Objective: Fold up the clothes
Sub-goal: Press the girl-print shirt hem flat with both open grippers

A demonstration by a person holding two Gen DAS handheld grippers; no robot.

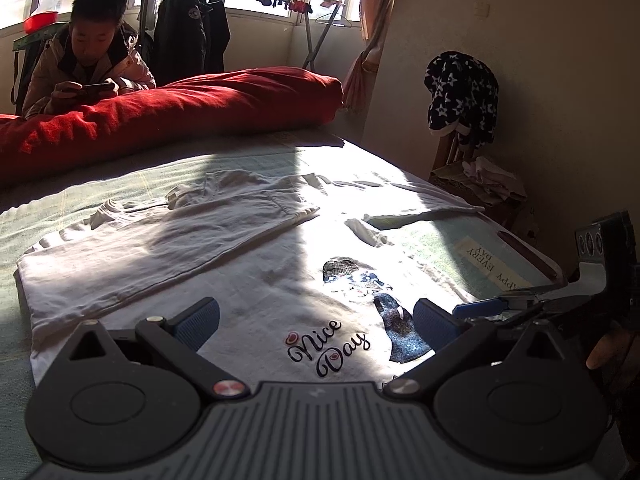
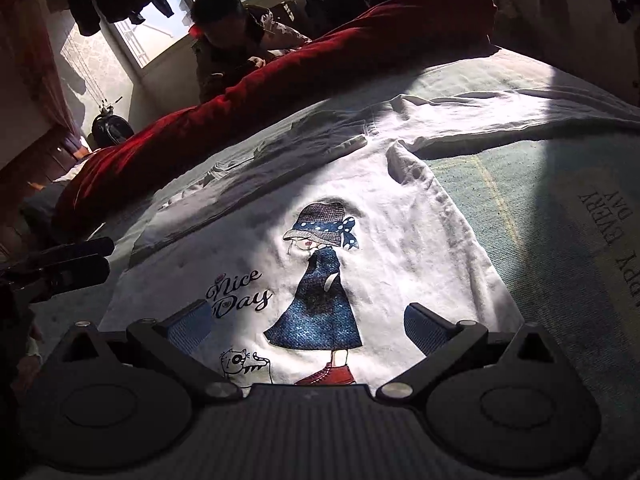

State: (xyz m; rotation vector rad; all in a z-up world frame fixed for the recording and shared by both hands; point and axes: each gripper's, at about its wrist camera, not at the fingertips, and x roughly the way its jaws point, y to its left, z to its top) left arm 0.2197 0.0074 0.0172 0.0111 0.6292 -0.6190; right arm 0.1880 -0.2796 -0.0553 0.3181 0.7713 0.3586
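A white long-sleeved shirt [image 1: 224, 280] [image 2: 400, 248] lies flat on the bed, front up, with a printed girl in a blue dress [image 2: 320, 280] and the words "Nice Day" [image 1: 328, 344]. Its left side and sleeve are folded over the body; the other sleeve [image 2: 500, 120] stretches out to the right. My left gripper [image 1: 316, 320] hovers open over the shirt's lower part, nothing between its blue pads [image 1: 200, 322]. My right gripper [image 2: 308, 322] is open above the hem, by the print. The right gripper [image 1: 500, 306] also shows at the right edge of the left wrist view.
A red quilt [image 1: 168, 112] lies rolled along the far side of the bed. A person [image 1: 88, 60] leans on it holding a phone. The green bed sheet [image 2: 540, 220] carries printed lettering. A clothes rack [image 1: 192, 28] stands by the window; a chair with dark starred cloth [image 1: 460, 92] is at the right.
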